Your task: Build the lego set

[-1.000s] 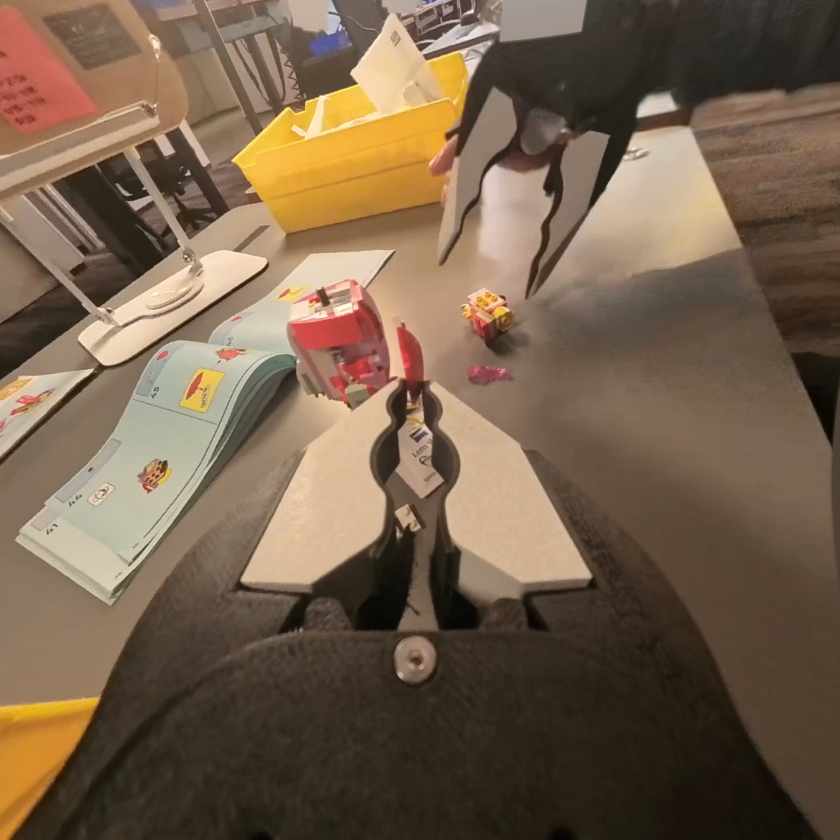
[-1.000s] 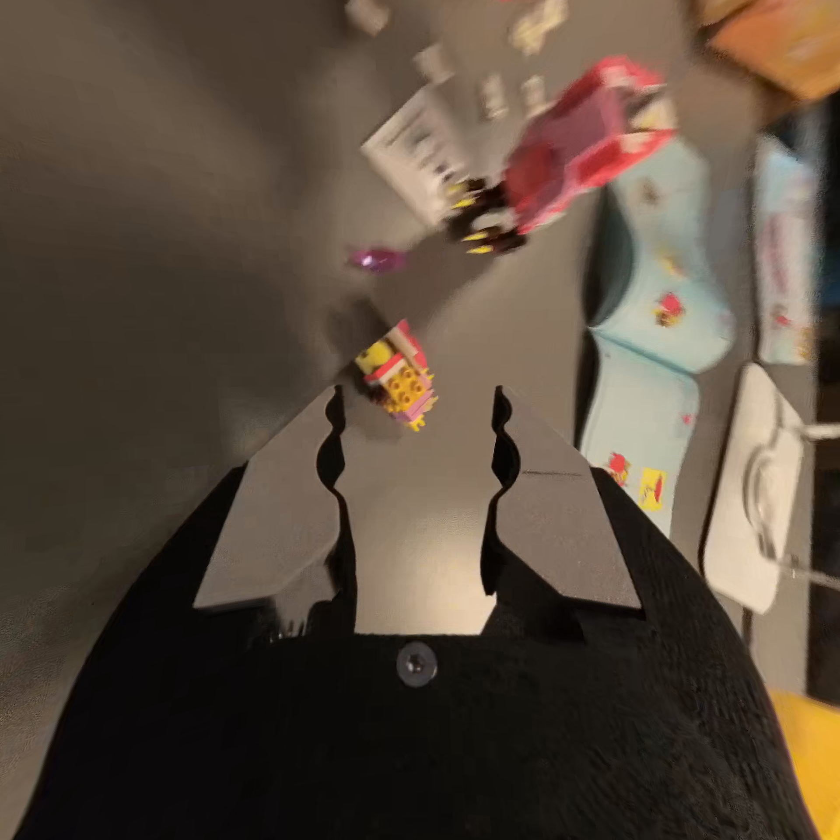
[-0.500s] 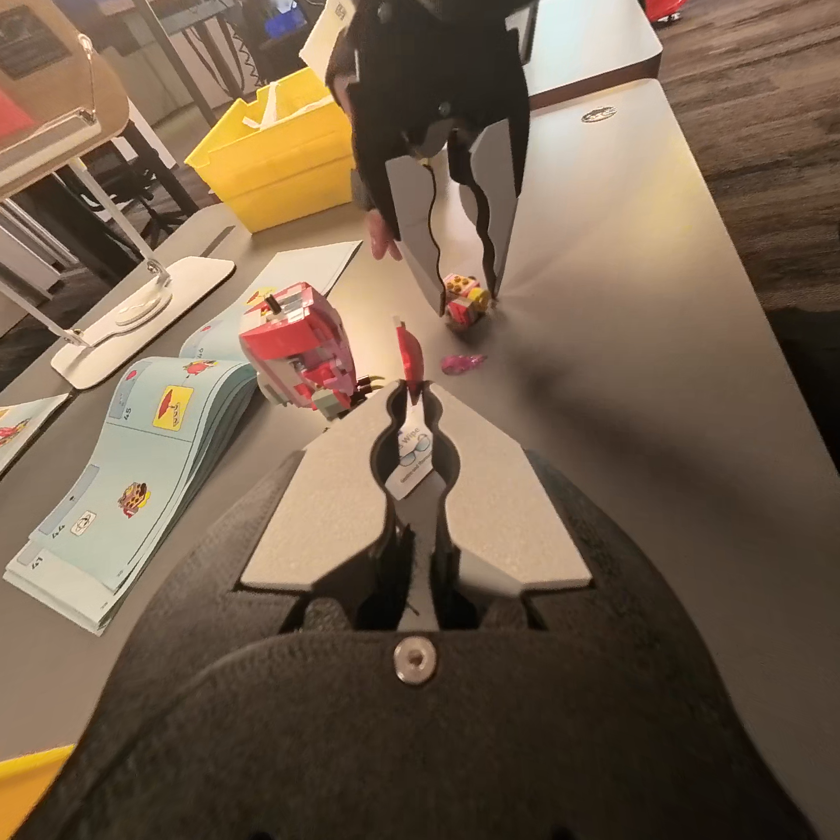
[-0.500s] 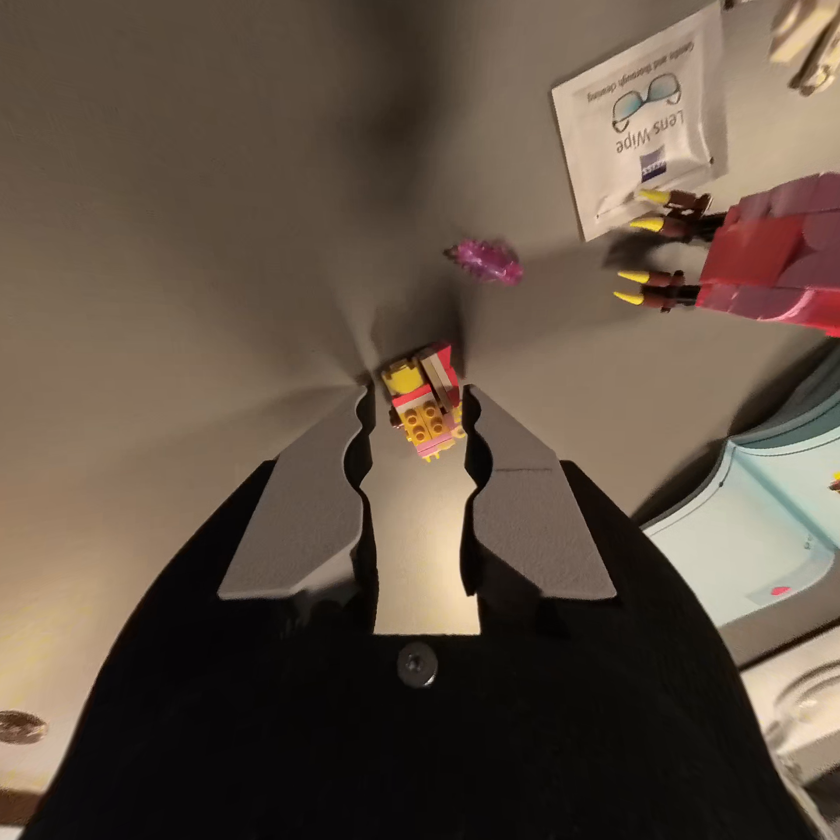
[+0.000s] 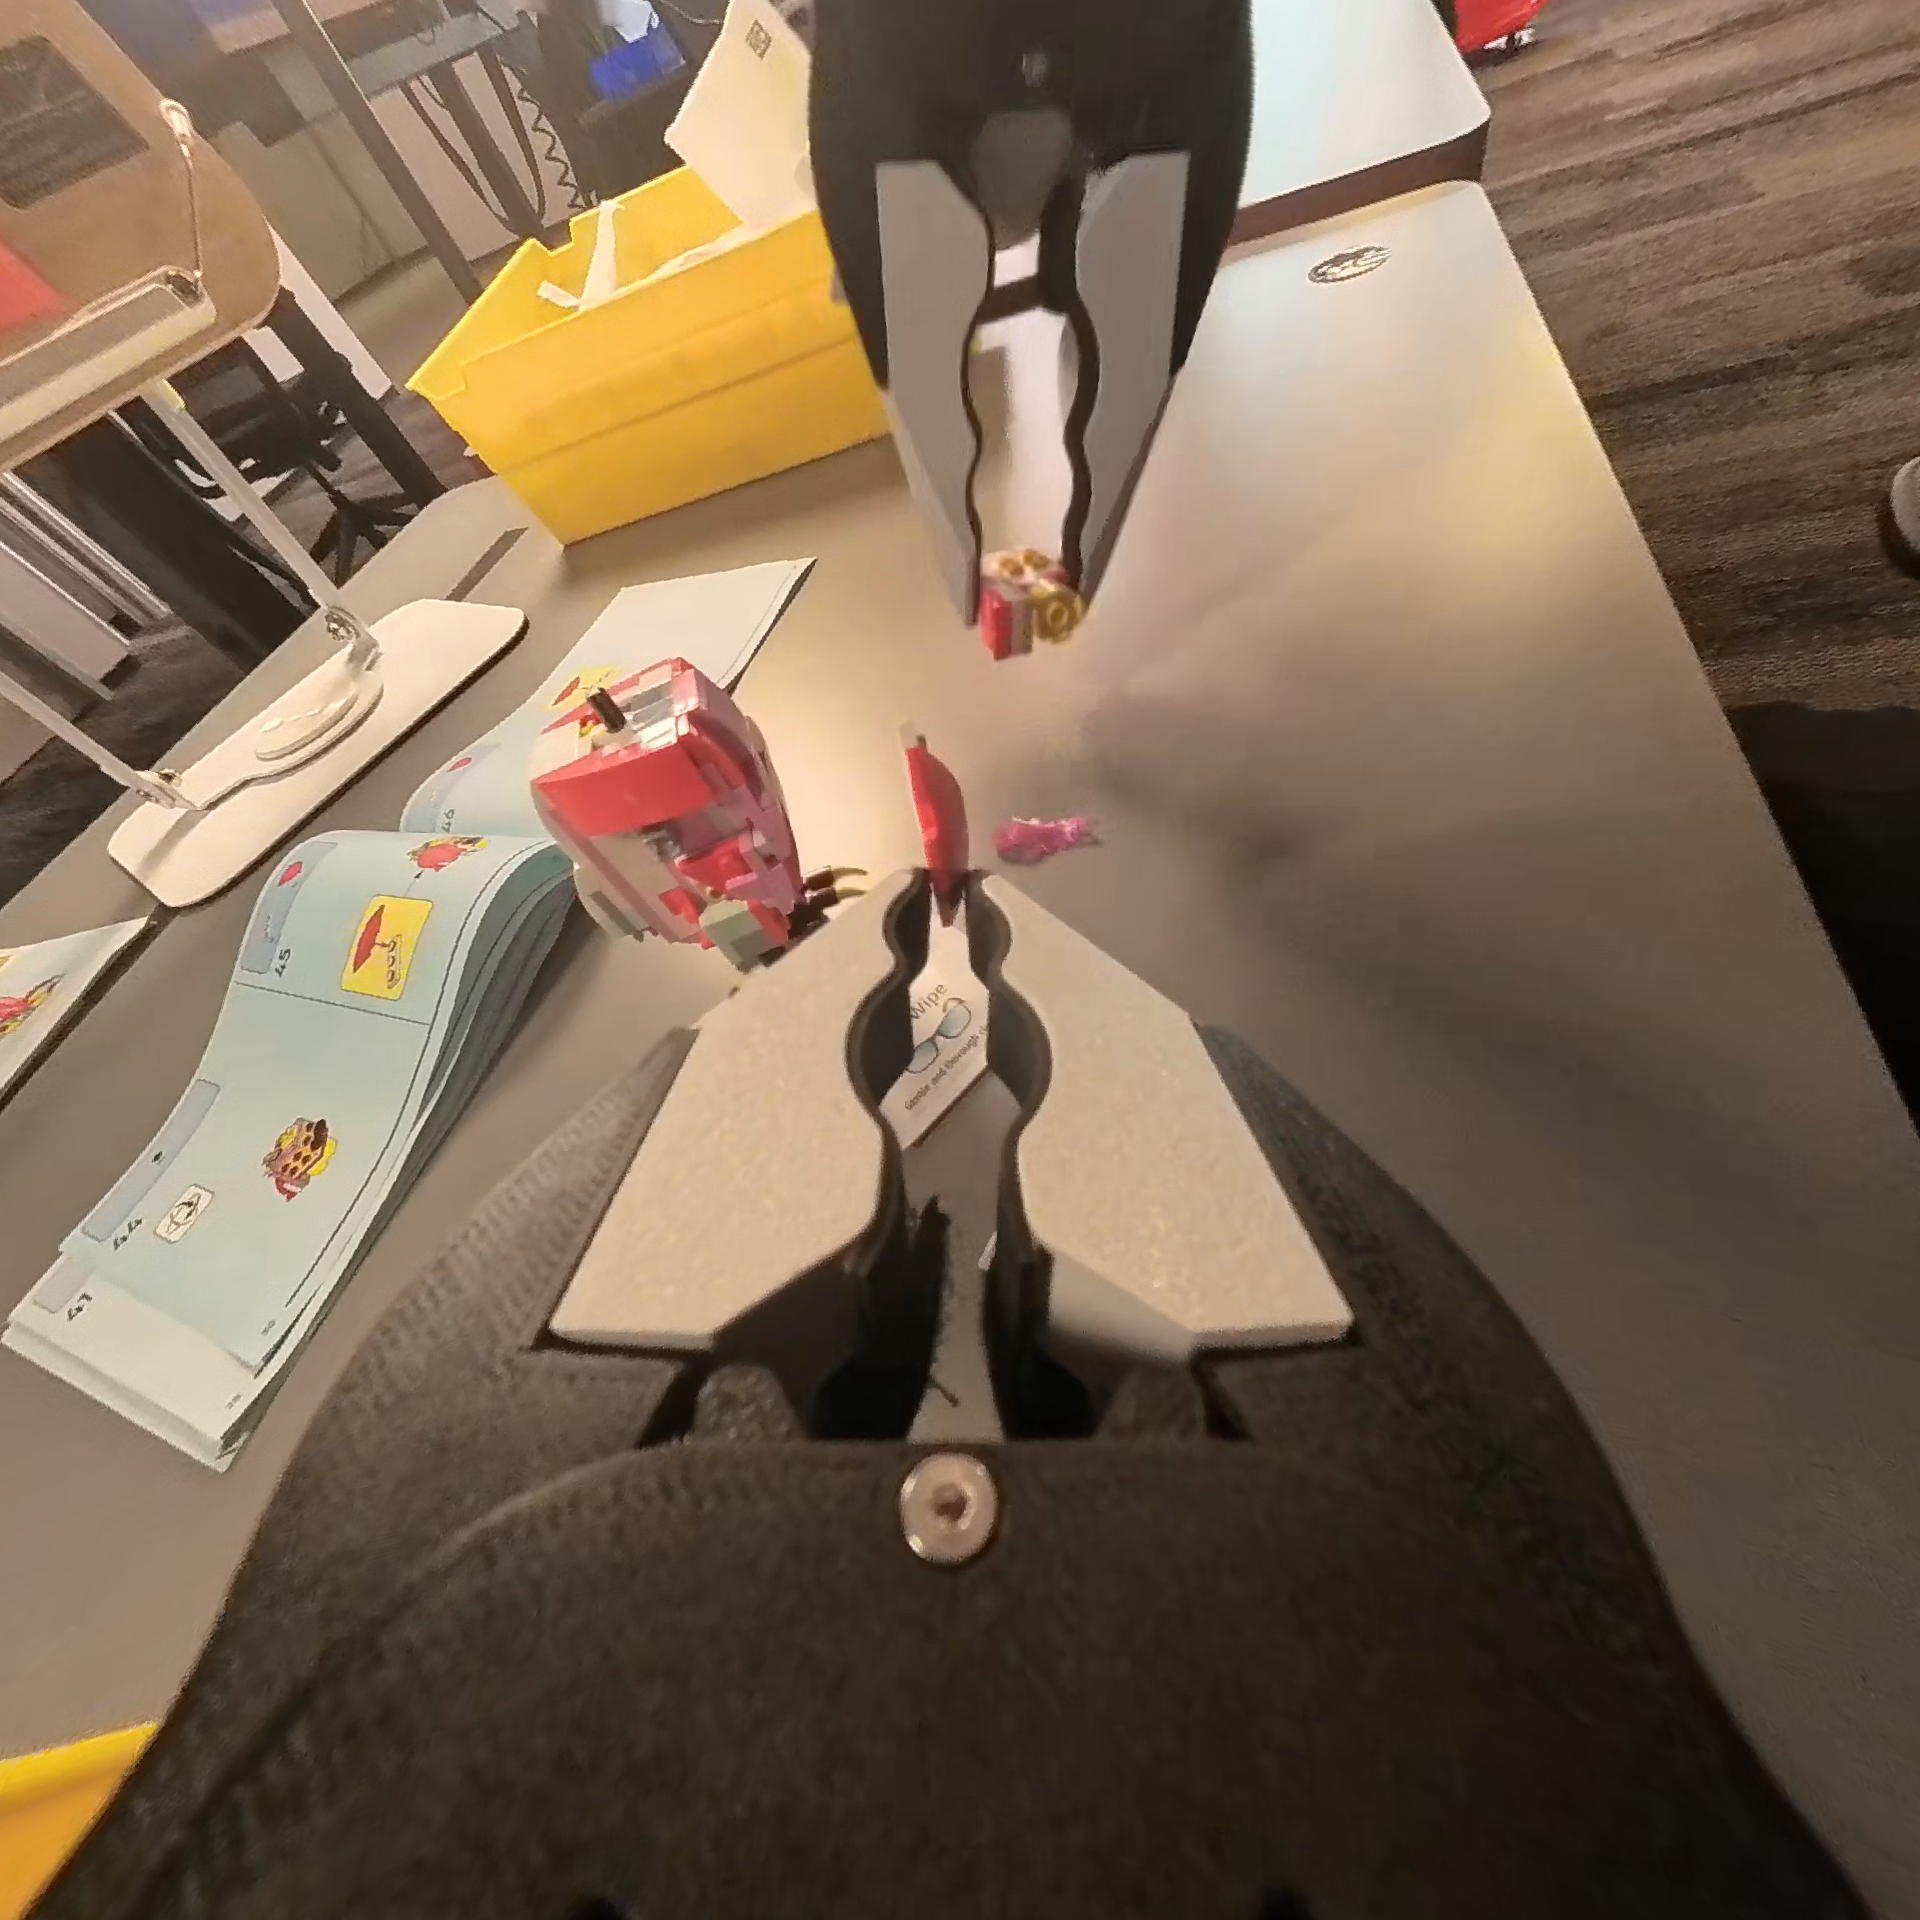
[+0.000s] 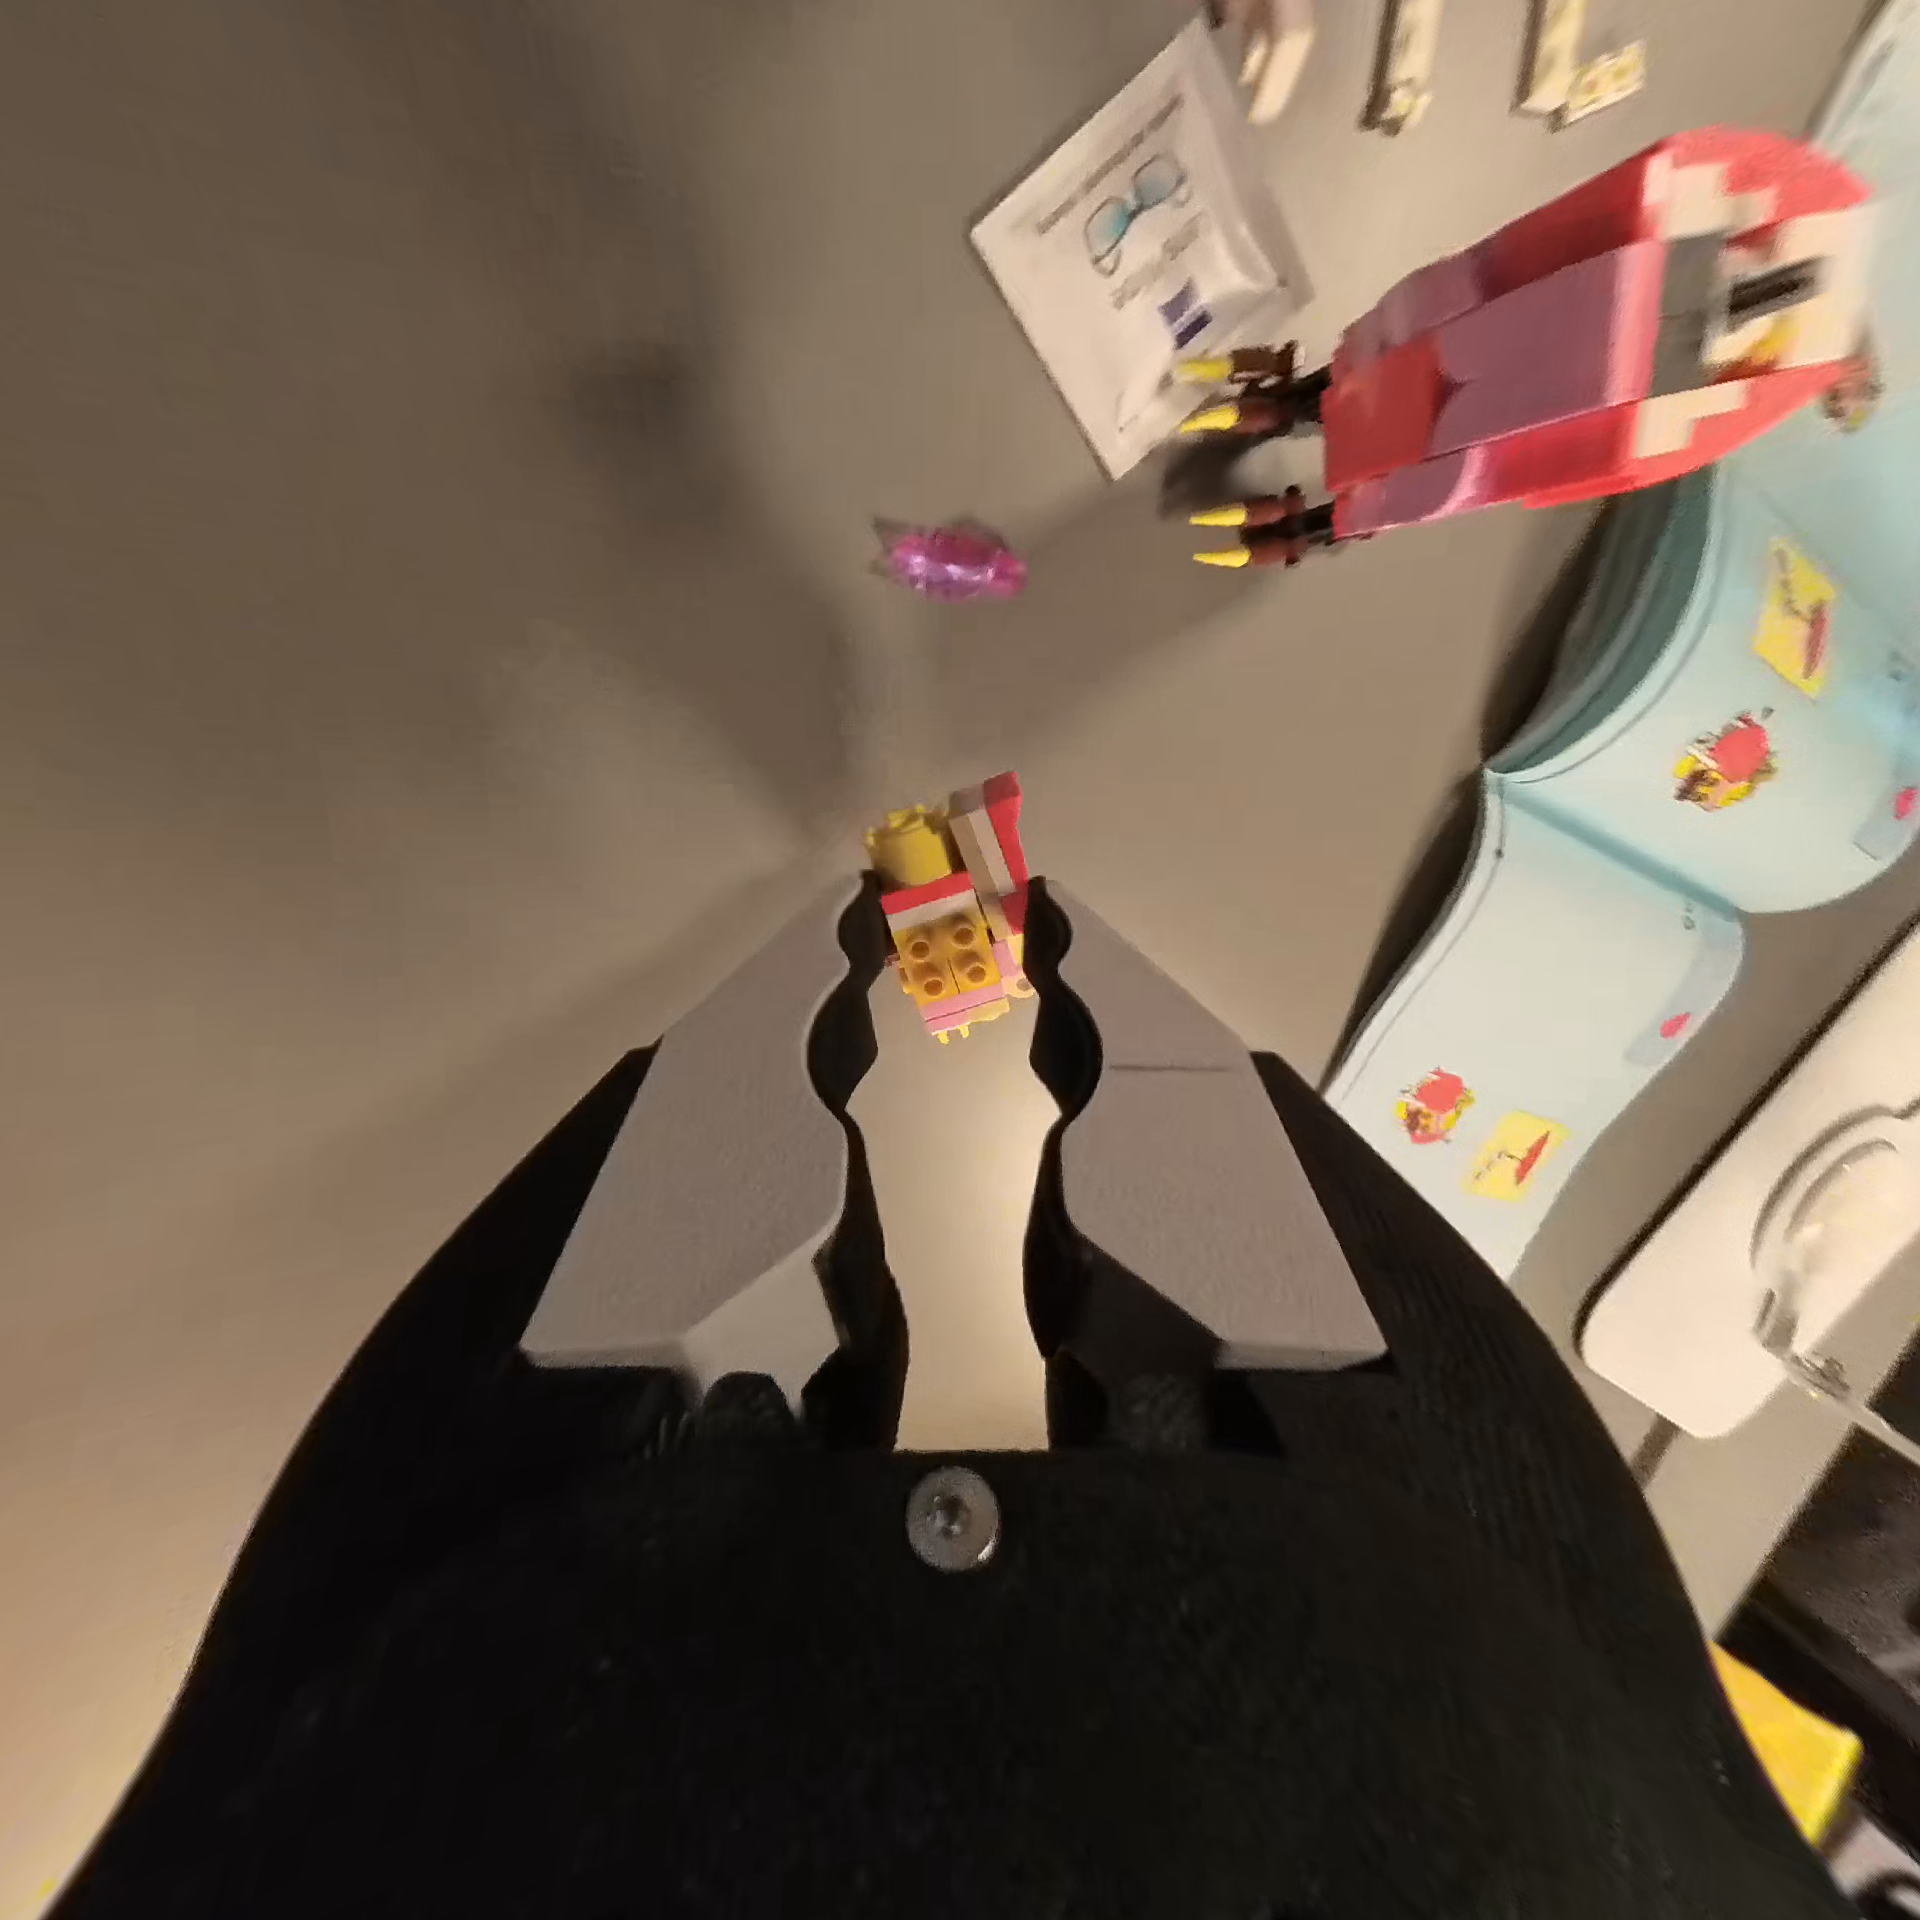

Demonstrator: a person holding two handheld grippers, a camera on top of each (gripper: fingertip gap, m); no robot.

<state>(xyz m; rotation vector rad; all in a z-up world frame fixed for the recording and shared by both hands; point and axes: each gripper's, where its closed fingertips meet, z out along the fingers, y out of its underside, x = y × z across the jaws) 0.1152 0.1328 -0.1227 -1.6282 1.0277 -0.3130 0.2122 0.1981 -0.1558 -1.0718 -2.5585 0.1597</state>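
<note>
- The right gripper [image 6: 951, 904] has its grey fingers closed about a small brick assembly of yellow, red, pink and white plastic pieces [image 6: 951, 935], with both fingertips pressed to its sides.
- In the left wrist view this same assembly [image 5: 1029, 613] hangs clear of the grey table [image 5: 1455, 727], over the middle of the top and short of its far edge.
- The left gripper [image 5: 948, 883] is nearly closed, and its fingertips pinch the lower end of a thin curved red plastic piece [image 5: 932, 800] that stands upright out of them.
- A white printed sachet [image 6: 1138, 260] lies flat on the table under the left gripper, showing through the gap between its fingers.
- A small crumpled magenta translucent wrapper [image 5: 1044, 834] lies on the table just right of the red piece, between the two grippers.
- A larger red, pink and white brick model with dark legs ending in yellow claws [image 5: 670, 821] stands just left of the left gripper, its claws over the sachet's edge.
- An open pale-blue instruction booklet [image 5: 291, 1122] lies beside the model toward the table's left edge.
- A white flat stand base with a metal arm [image 5: 312, 717] sits behind the booklet at the left edge.
- A yellow plastic bin holding white paper [image 5: 665, 364] sits at the far left corner.
</note>
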